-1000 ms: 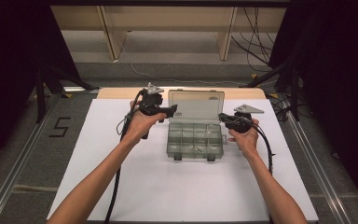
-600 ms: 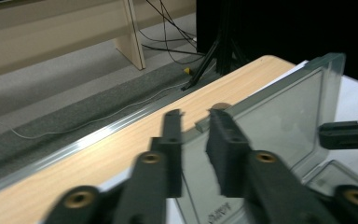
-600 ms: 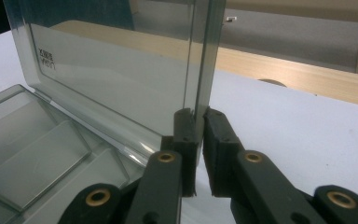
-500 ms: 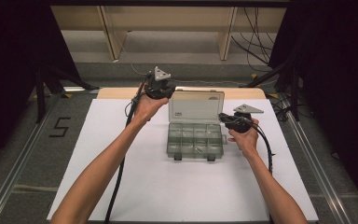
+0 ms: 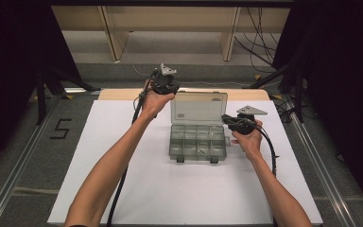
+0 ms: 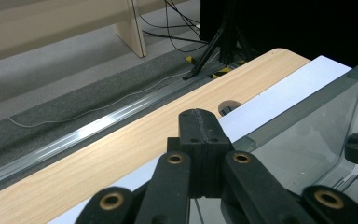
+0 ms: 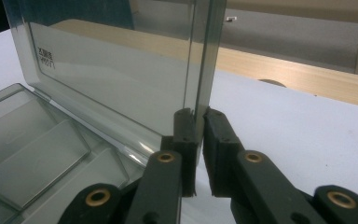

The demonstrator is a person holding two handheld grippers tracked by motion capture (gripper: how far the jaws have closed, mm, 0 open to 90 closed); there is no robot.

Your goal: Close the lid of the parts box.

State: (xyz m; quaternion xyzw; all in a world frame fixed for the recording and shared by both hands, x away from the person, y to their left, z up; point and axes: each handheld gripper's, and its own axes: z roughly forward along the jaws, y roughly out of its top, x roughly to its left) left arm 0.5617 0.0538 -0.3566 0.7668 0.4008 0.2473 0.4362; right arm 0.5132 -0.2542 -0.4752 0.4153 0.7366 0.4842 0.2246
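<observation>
Right gripper [image 7: 196,116] jaws clamp the upright lid [image 7: 121,70]

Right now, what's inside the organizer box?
The clear organizer box sits open, lid upright. Its visible compartments look empty, though the right claw covers part of the right end.

Lab recording bay, black curtains [image 5: 9,71], floor rails [image 5: 19,161], loose cables [image 5: 260,28]

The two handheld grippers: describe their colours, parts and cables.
The left gripper and the right gripper are black, each topped by a grey three-cornered plate and trailing a black cable. Their black tongs have brass-coloured pivot rivets. The forearms are bare, with no sleeves.
</observation>
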